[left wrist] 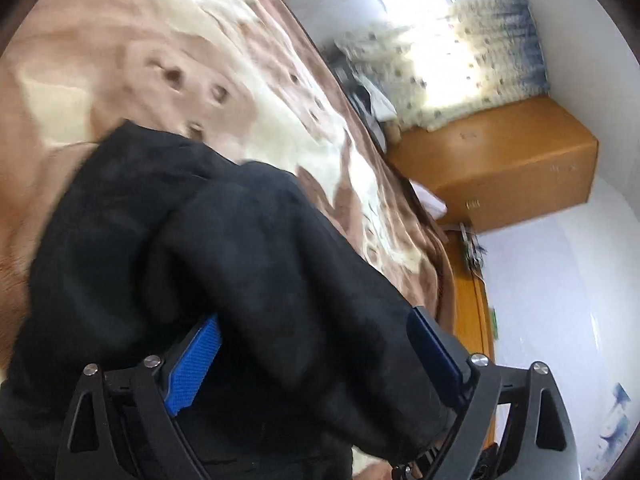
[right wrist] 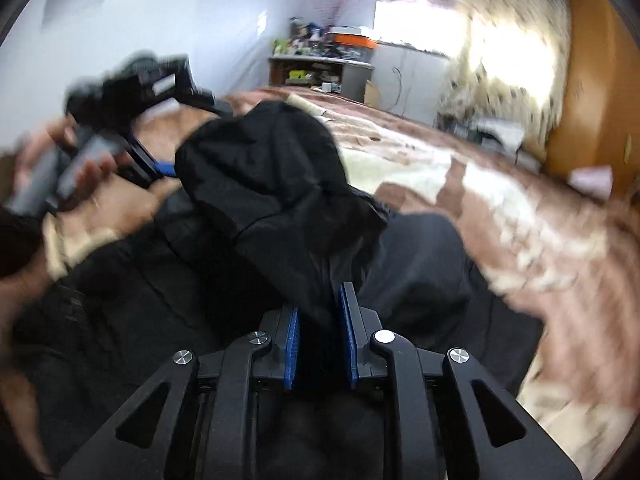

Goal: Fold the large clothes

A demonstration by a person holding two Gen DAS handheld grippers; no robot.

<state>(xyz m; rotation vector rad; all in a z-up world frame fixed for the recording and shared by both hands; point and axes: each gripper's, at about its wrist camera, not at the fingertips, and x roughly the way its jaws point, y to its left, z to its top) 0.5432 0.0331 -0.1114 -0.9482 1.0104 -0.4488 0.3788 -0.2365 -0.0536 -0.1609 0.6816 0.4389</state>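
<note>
A large black garment [right wrist: 256, 184] lies bunched on a bed with a brown and cream blanket [right wrist: 480, 200]. In the right wrist view my right gripper [right wrist: 318, 344] is shut on a fold of the black cloth, which rises in a hump ahead of it. My left gripper [right wrist: 160, 168] shows at the left of that view, held in a hand, its blue pad against the hump. In the left wrist view the left gripper [left wrist: 316, 344] has its jaws wide apart, with the black garment [left wrist: 224, 248] draped between and over the blue pads [left wrist: 196, 364]. Both views are blurred.
The blanket [left wrist: 168, 60] covers the bed around the garment. An orange wooden wardrobe [left wrist: 504, 160] and a bright curtained window [left wrist: 460, 52] stand past the bed's edge. A cluttered desk [right wrist: 320, 60] stands by the far wall.
</note>
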